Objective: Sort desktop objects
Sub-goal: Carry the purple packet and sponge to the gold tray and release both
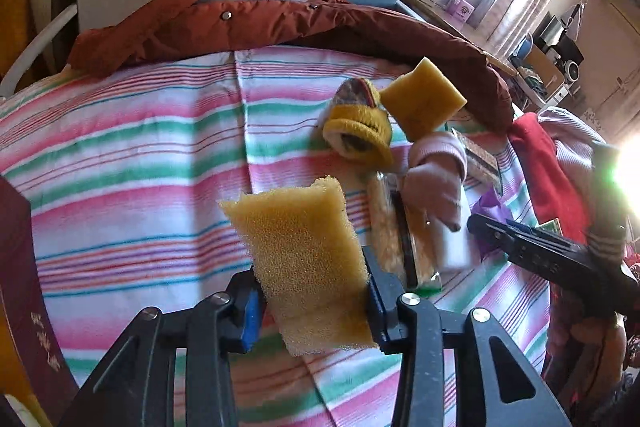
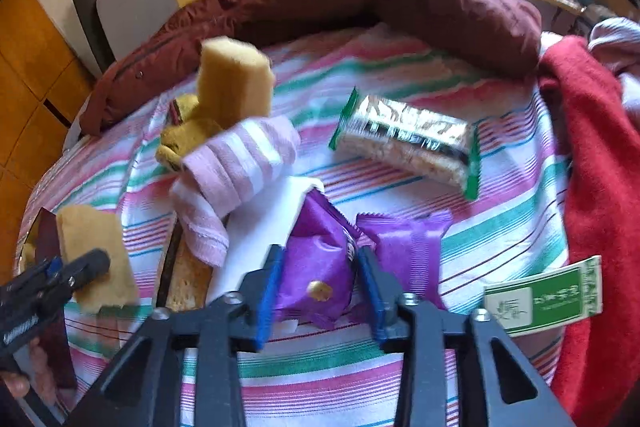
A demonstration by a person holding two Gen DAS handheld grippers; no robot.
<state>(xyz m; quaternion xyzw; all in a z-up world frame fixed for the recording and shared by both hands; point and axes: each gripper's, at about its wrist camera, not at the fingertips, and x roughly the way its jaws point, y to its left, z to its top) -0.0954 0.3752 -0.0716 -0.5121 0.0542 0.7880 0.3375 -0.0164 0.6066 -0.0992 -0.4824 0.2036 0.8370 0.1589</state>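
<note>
1. Fingers of the left gripper (image 1: pixel 316 291) pinch a yellow sponge (image 1: pixel 304 259) from both sides, lifted clear of the striped cloth (image 1: pixel 132 163) at lower centre of the left wrist view.
2. Fingers of the right gripper (image 2: pixel 320 291) press on a purple snack packet (image 2: pixel 316 267) at lower centre of the right wrist view; a second purple packet (image 2: pixel 408 247) lies touching it on the right.
3. Wide bare cloth fills the left half of the left wrist view.
4. Right of centre there, a second sponge (image 1: pixel 424 99), a yellow sock (image 1: pixel 360 127) and a pink sock (image 1: pixel 436 171) crowd together.
5. A rice cracker bar (image 2: pixel 408 143) lies upper right of centre in the right wrist view, with open cloth around it.
6. A dark red jacket (image 1: pixel 280 19) bounds the cloth along the top, and a red garment (image 2: pixel 592 187) hems the right edge.
7. A green card (image 2: pixel 544 299) sits at lower right, beside the red garment.
</note>
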